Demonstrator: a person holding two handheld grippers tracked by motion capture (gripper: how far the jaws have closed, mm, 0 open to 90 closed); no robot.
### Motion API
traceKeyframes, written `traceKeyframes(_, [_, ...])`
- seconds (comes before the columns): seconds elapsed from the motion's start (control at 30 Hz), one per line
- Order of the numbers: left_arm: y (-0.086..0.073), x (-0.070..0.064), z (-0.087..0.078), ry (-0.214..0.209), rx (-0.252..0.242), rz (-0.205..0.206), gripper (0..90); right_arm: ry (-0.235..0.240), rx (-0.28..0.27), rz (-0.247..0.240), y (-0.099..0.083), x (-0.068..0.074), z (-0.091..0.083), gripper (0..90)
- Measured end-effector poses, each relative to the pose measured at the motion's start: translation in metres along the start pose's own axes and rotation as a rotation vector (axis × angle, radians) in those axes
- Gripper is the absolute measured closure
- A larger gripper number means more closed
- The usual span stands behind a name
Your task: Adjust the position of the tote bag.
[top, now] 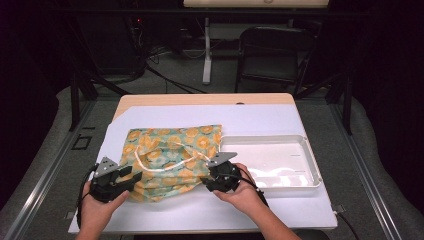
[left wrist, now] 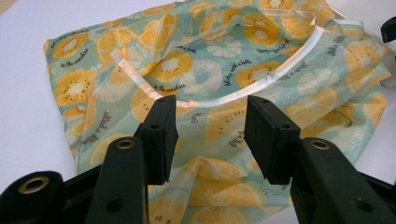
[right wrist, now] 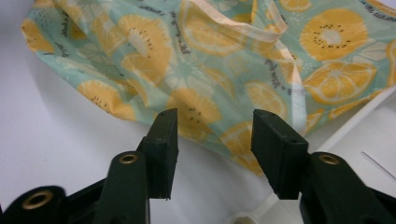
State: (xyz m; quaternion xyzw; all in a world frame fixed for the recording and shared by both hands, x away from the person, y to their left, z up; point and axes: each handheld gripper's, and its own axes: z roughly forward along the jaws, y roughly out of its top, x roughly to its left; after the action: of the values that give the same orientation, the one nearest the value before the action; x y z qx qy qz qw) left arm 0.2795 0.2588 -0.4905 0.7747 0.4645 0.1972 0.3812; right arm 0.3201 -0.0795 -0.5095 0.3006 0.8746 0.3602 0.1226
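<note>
Both pairs of jaws stand spread, with nothing between them. From above, the left gripper (top: 131,176) sits at the near-left corner of a fabric tote bag (top: 170,150), held in the person's left hand (top: 97,207), and its jaws point across the cloth. Its own camera shows the left gripper (left wrist: 210,135) hovering over the bag (left wrist: 219,79), with the pale ribbon handle (left wrist: 261,84) curving just beyond the jaw tips.

That bag lies crumpled and flat on the white table cover (top: 260,120), left of centre; its print is orange citrus slices on pale green. Its right edge touches or slightly overlaps the rim of a white plastic tray (top: 310,160) standing to its right.

At the bag's near-right corner, where cloth meets tray, sits the right gripper (top: 209,181), held in the right hand (top: 245,195). In the right gripper view, the right gripper (right wrist: 215,140) is open just short of the bag's edge (right wrist: 201,112), with white cover below the jaws and the tray's rim (right wrist: 345,126) to one side.
</note>
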Motion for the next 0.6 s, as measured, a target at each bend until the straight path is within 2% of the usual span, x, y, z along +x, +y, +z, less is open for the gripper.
traceKeyframes(0.27, [-0.002, 0.001, -0.001, 0.009, 0.004, -0.006, 53.4, 0.003, 0.004, -0.03, 0.001, 0.006, 0.007, 46.5])
traceKeyframes(0.4, [-0.004, 0.002, -0.002, 0.017, 0.001, -0.015, 53.1, 0.007, 0.027, -0.04, 0.001, 0.007, 0.01, 44.3])
traceKeyframes(0.6, [-0.005, 0.003, -0.004, 0.021, 0.005, -0.015, 52.9, -0.013, 0.034, -0.08, 0.002, 0.012, 0.014, 44.0])
